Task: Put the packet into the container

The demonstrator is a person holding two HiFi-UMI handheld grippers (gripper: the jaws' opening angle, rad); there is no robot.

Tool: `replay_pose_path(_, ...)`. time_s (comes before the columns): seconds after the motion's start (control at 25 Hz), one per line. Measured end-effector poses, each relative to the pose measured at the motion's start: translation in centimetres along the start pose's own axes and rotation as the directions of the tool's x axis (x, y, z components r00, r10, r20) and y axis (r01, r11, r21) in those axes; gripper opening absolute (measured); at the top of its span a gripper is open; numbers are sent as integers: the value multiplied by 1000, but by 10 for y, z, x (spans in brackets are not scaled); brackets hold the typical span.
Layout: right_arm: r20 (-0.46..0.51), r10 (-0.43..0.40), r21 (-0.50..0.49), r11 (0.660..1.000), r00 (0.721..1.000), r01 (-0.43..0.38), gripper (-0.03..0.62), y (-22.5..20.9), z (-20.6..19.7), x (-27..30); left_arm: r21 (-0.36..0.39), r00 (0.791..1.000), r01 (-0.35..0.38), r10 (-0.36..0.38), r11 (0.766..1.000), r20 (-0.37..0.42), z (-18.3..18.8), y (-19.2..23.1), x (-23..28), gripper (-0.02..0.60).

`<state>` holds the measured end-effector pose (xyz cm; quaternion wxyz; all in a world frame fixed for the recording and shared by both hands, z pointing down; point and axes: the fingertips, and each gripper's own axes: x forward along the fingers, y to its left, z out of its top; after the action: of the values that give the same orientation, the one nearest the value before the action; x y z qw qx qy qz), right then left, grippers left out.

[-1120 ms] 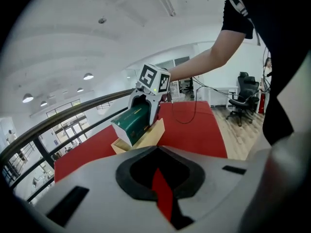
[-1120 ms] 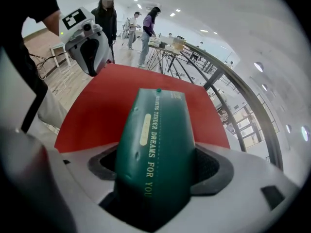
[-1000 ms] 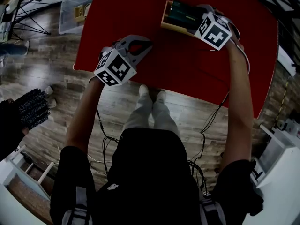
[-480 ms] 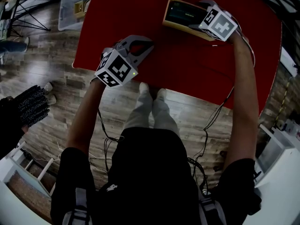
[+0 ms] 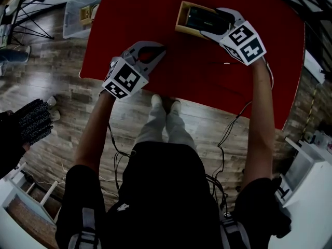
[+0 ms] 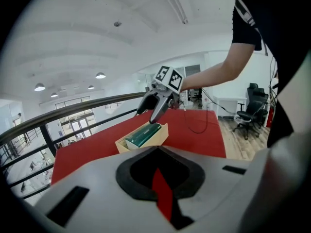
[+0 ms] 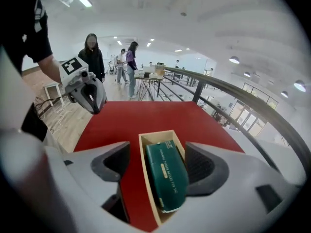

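Starting at the left of the head view, the left gripper (image 5: pixel 154 52) is over the red table (image 5: pixel 197 87), jaws pressed together on nothing, well apart from the box. In the upper middle, the green packet (image 7: pixel 167 176) lies inside the wooden container (image 7: pixel 144 178). Its long side runs the same way as the jaws. The right gripper (image 5: pixel 213 24) is the nearer one, right over it. Its jaws are wide and closing, with the packet between them but not squeezed.

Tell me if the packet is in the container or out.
In. The green packet lies between the walls of the wooden container.

We see the green packet (image 7: pixel 166 176) lying flat inside the open tan container (image 7: pixel 156 134), lower centre of the right gripper view.
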<state>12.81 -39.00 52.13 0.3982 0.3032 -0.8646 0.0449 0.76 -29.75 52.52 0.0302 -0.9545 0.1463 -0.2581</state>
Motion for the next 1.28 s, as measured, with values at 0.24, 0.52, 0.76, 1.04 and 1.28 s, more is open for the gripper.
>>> replay_pose_path(0.24, 197, -133, 97, 988, 971, 116, 52, 47, 30, -47, -137, 990, -52, 69, 989, 122, 29, -10, -24, 8)
replay_pose_path(0.52, 363, -234, 349, 932, 902, 101, 23, 115, 45, -107, -283, 959, -70, 142, 956, 244, 57, -48, -64, 8)
replay_pose_path(0.76, 425, -289, 449, 890, 858, 77, 21, 168, 47, -144, -378, 931, -49, 179, 925, 319, 69, -84, -94, 8)
replay_pose_path(1.04, 486, -373, 540, 839, 790, 64, 21, 201, 46, -193, -391, 920, -24, 174, 920, 352, 98, -119, -120, 8)
replay_pose_path(1.28, 511, -410, 574, 817, 755, 56, 21, 217, 51, -218, -343, 886, -35, 187, 939, 423, 121, -135, -134, 8)
